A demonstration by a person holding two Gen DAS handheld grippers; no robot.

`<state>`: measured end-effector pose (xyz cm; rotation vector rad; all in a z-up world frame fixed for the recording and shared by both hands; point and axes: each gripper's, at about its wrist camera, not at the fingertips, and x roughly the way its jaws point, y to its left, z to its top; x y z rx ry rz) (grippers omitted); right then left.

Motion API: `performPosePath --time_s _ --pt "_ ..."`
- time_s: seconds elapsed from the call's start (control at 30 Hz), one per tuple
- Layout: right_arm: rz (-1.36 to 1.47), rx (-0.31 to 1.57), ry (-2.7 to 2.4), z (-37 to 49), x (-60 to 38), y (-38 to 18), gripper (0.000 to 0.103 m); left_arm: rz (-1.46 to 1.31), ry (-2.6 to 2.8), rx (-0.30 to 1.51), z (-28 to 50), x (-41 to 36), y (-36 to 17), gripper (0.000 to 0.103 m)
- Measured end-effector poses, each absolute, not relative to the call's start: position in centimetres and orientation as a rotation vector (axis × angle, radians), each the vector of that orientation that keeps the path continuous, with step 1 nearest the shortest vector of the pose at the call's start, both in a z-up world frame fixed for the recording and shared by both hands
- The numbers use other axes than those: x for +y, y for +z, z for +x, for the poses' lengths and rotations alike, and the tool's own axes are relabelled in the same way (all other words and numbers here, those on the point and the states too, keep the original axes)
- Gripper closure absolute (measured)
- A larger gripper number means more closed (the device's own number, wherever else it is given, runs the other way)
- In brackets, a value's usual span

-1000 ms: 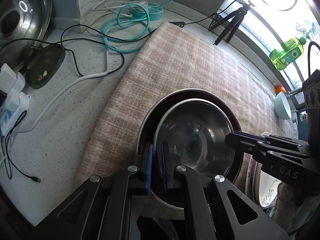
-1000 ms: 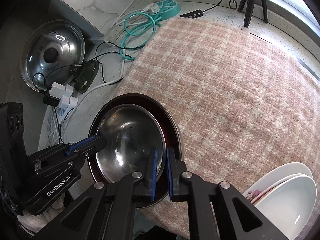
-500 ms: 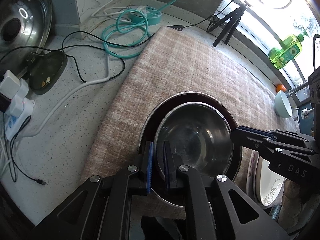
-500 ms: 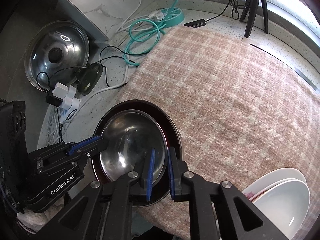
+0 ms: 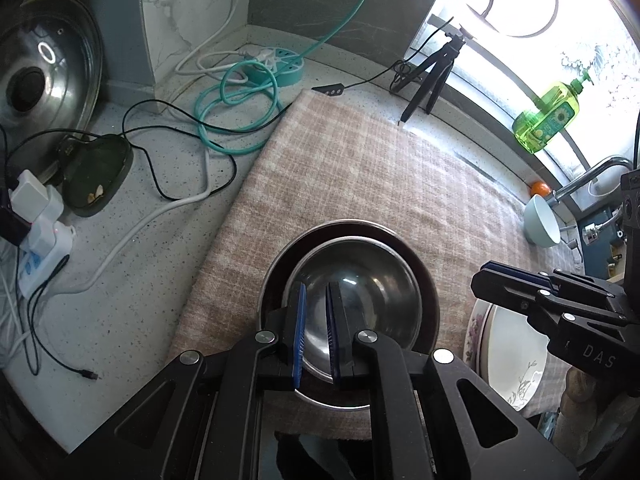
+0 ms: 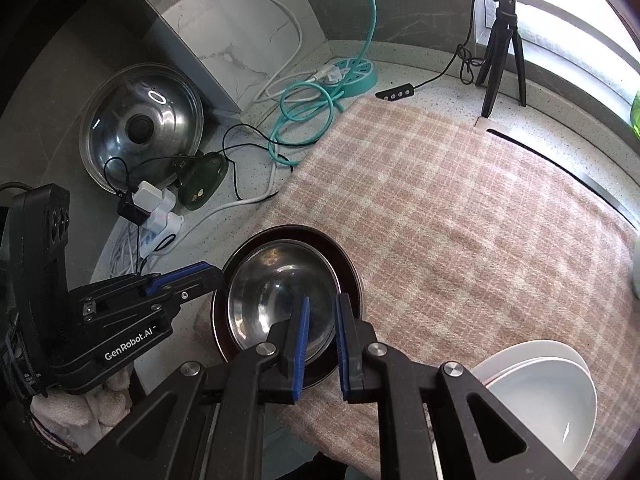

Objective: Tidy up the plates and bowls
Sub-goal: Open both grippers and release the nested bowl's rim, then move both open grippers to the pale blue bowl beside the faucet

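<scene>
**Both grippers pointing steeply down, jaws nearly closed**

The black left gripper with blue-padded fingers [image 5: 315,300] is pointing downward, its jaws standing almost together with only a thin gap and nothing clamped between them. The black right gripper with blue pads [image 6: 322,312] is sitting at its 3 o'clock, angled inward, jaws likewise narrow and empty. A white-gloved hand [image 6: 100,404] is gripping the left tool.
</scene>
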<state>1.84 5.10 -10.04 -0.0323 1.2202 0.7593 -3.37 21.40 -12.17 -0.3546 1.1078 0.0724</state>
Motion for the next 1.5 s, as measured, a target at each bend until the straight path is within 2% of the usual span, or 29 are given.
performPosePath --time_s 0.37,0.73,0.93,1.03,1.27,1.5 --pt "0.030 1.080 0.667 1.5 -1.4 -7.1 0.091 -0.346 -0.025 1.041 -2.1 17.8 -9.5 0.094" --pt "0.058 1.026 0.547 1.3 -9.9 -5.2 0.091 -0.309 -0.155 1.038 -0.2 11.9 -8.4 0.094" --pt "0.123 1.027 0.443 2.1 -16.2 -4.8 0.090 -0.280 -0.227 1.043 1.4 8.0 -7.9 0.093" --pt "0.152 1.017 0.390 2.7 -19.4 -4.8 0.085 -0.268 -0.267 1.044 2.4 5.9 -7.6 0.091" --pt "0.191 1.011 0.287 4.6 -25.7 -5.7 0.081 -0.236 -0.343 1.053 4.7 0.5 -7.5 0.091" --pt "0.283 1.017 0.256 6.8 -30.6 -7.0 0.080 -0.220 -0.380 1.079 7.8 -4.5 -8.4 0.088"
